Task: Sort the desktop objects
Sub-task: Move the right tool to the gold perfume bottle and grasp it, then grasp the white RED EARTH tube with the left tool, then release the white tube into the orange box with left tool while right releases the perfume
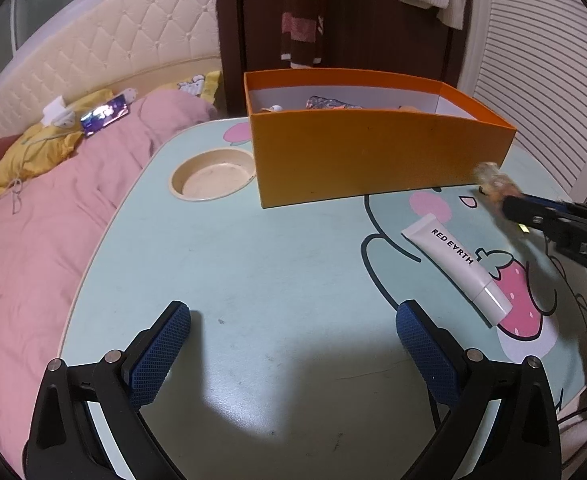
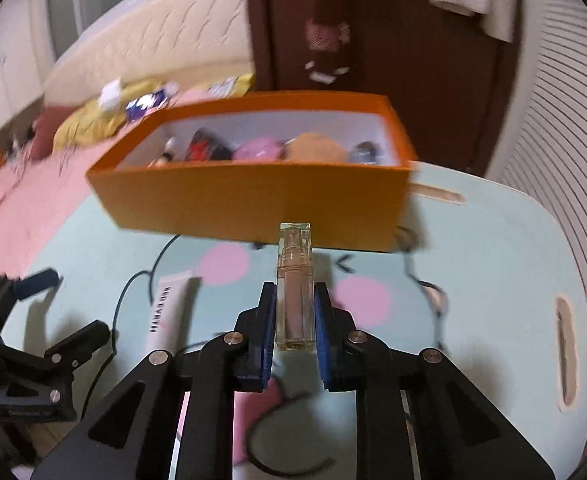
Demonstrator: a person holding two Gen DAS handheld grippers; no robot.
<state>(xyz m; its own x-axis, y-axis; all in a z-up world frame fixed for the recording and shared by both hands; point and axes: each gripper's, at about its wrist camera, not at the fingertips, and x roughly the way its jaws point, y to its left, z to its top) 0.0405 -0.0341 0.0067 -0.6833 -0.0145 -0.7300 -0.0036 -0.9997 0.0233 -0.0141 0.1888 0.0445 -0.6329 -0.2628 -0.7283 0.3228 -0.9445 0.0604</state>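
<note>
My right gripper (image 2: 294, 294) is shut on a clear square lip gloss tube (image 2: 294, 280), which sticks out forward toward the orange box (image 2: 253, 196). The same tube (image 1: 493, 178) shows blurred at the right gripper's (image 1: 507, 200) tip in the left wrist view, just in front of the orange box (image 1: 373, 156). A white RED EARTH tube (image 1: 455, 268) lies on the mint table (image 1: 253, 264), right of my left gripper (image 1: 293, 320), which stands open over bare tabletop. That white tube (image 2: 169, 308) lies left of the right gripper.
The orange box holds several small items, among them a pink one (image 2: 259, 148) and a tan one (image 2: 317, 146). A round cup recess (image 1: 213, 174) sits left of the box. A bed with a pink cover (image 1: 53, 208) borders the table's left edge. Slots (image 2: 565, 344) cut the table's right side.
</note>
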